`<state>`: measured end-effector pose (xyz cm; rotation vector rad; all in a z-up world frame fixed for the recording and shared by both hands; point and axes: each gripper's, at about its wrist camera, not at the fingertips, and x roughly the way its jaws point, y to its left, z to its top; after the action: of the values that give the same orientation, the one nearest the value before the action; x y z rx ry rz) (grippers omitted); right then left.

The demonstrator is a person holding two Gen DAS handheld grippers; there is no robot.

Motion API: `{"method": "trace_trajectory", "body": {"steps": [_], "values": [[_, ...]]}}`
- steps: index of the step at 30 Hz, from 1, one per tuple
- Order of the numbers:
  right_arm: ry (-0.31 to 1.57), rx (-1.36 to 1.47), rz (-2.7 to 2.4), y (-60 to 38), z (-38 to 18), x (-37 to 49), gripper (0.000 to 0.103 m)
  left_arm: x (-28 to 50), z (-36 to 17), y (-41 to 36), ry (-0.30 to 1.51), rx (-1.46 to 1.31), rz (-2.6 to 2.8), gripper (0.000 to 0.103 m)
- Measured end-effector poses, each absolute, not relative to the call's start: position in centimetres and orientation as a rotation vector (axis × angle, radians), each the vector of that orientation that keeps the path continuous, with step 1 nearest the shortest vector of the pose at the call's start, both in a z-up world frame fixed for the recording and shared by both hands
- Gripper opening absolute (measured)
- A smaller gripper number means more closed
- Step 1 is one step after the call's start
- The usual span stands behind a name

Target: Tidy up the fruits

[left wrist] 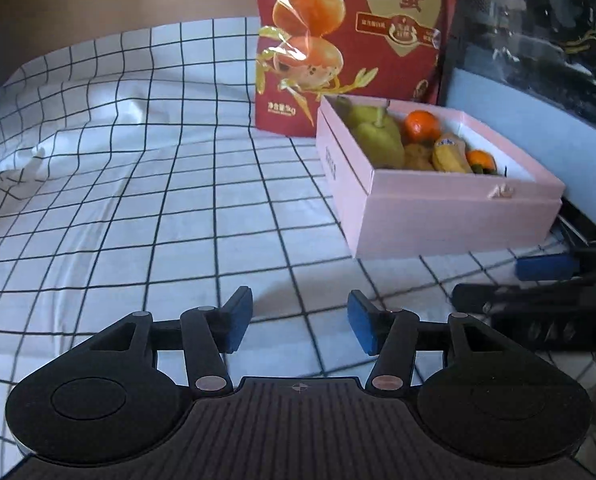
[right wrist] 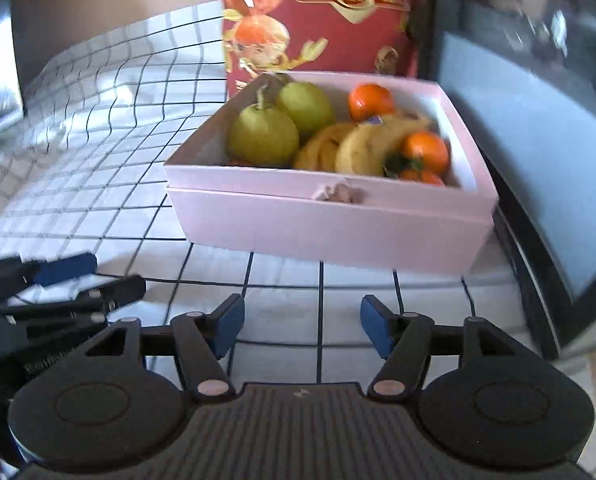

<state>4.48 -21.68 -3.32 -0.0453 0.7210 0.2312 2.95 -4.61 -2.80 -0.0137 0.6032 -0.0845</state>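
Note:
A pink box (left wrist: 438,216) (right wrist: 330,228) stands on the checked cloth and holds two green pears (right wrist: 263,136), bananas (right wrist: 362,144) and several oranges (right wrist: 426,152). The pears (left wrist: 380,138), a banana (left wrist: 450,156) and an orange (left wrist: 420,126) also show in the left wrist view. My left gripper (left wrist: 300,322) is open and empty, low over the cloth, to the left of and in front of the box. My right gripper (right wrist: 302,326) is open and empty, just in front of the box's near wall. The left gripper (right wrist: 61,276) shows at the left edge of the right wrist view.
A tall red printed bag (left wrist: 354,40) (right wrist: 322,20) stands behind the box. A dark screen or appliance (left wrist: 538,60) (right wrist: 538,140) stands right of the box. The white checked cloth (left wrist: 137,200) spreads to the left with wrinkles. The right gripper's fingers (left wrist: 546,266) show at the right.

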Motion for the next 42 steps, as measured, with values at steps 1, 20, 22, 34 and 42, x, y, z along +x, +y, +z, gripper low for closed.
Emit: {"method": "trace_trajectory", "body": {"steps": [1,20,22,34,42], "values": [[0.711,-0.068,0.224,-21.5,-3.5,4.6,0.080,3.1,-2.9,-4.8,0.595,-0.004,-0.087,0.058],[0.620,-0.029,0.171,-23.0,-5.1,5.8,0.103,3.2,-3.0,-5.6,0.591,0.014,-0.043,0.058],[0.620,-0.029,0.171,-23.0,-5.1,5.8,0.103,3.2,-3.0,-5.7,0.592,0.014,-0.043,0.058],[0.620,-0.029,0.171,-23.0,-5.1,5.8,0.103,3.2,-3.0,-5.7,0.592,0.015,-0.043,0.058],[0.620,-0.029,0.171,-23.0,-5.1,5.8,0.103,3.2,-3.0,-5.7,0.592,0.017,-0.043,0.059]]}}
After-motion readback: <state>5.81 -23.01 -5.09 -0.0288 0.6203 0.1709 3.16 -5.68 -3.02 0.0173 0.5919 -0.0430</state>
